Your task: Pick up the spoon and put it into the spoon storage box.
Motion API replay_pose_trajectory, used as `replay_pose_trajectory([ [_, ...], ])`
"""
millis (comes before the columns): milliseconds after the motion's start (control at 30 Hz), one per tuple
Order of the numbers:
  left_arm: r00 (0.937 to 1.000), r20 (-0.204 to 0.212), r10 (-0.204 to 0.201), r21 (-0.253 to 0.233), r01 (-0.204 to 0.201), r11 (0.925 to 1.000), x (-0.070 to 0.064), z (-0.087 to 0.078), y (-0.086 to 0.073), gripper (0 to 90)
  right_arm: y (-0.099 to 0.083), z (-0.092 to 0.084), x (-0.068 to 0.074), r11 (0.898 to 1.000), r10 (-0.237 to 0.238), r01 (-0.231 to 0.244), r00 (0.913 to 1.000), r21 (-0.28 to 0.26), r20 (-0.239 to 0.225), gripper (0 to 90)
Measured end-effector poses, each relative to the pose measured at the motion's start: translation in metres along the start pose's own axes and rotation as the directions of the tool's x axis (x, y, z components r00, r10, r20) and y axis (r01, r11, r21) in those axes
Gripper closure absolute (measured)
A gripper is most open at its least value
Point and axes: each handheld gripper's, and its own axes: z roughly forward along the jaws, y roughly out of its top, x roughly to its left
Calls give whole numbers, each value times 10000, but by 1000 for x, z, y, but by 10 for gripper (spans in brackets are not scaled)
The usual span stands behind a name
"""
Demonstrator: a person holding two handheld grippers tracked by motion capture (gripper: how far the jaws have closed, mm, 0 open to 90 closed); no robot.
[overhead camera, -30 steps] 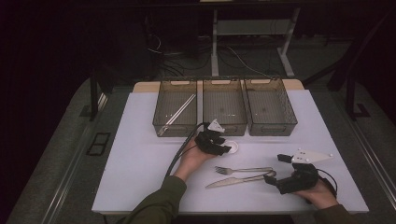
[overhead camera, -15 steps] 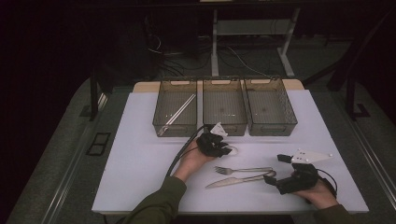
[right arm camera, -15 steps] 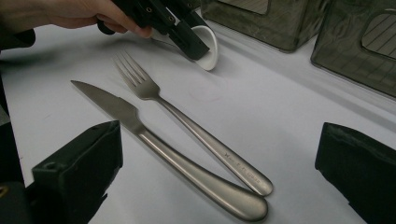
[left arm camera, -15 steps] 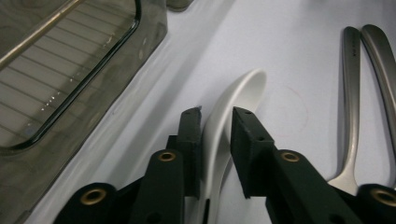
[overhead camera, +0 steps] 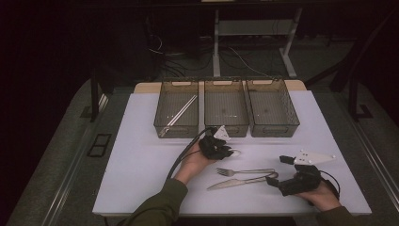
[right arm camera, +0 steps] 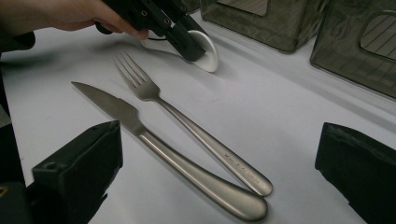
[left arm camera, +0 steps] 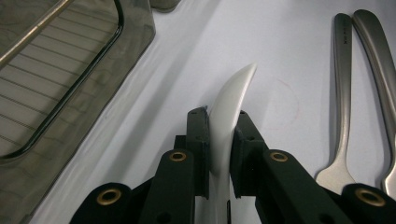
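While the left gripper (left arm camera: 219,154) pinches the white spoon (left arm camera: 229,112), we log grasp complete.
Next: lift toward the trays (overhead camera: 226,106) at twelve o'clock; right gripper (right arm camera: 219,168) jaws spread.

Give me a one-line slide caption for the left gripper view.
Left gripper pinches a white spoon beside the fork.

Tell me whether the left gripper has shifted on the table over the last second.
Yes, slightly: the left gripper has eased toward the near edge, away from the middle bin. Its jaws have just been closing, and now pinch the white spoon.
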Motion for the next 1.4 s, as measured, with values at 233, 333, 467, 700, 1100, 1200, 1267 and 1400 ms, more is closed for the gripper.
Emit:
replay_pose_trajectory([
  [233,9998,-3,198,44,-198,9998,-1,-2,1,794,0,-1,0,10000,-1,1,10000,-39,0,7],
  [333,9999,28,144,-98,-144,9998,-2,-6,3,794,0,0,0,10000,-13,13,10000,-54,6,8],
  [467,9996,58,289,-247,-287,9993,-1,-14,5,794,-1,3,-3,9998,203,-203,9998,11,23,7],
  [700,9998,134,178,-789,-167,9967,-2,-32,8,794,-1,7,-5,9995,279,-280,9996,120,84,8],
  [1100,9999,115,-76,-1386,91,9903,5,-61,12,794,0,4,-5,9995,319,-320,9994,32,111,7],
  [1200,9999,48,-146,-1516,152,9883,8,-68,14,794,0,4,-5,9995,306,-306,9995,37,103,8],
  [1267,9998,8,-181,-1619,180,9866,10,-73,16,794,0,4,-5,9996,276,-276,9996,7,108,8],
  [1400,9996,-111,-261,-1731,238,9846,16,-81,21,794,-1,4,-5,9995,323,-324,9994,46,115,8],
])
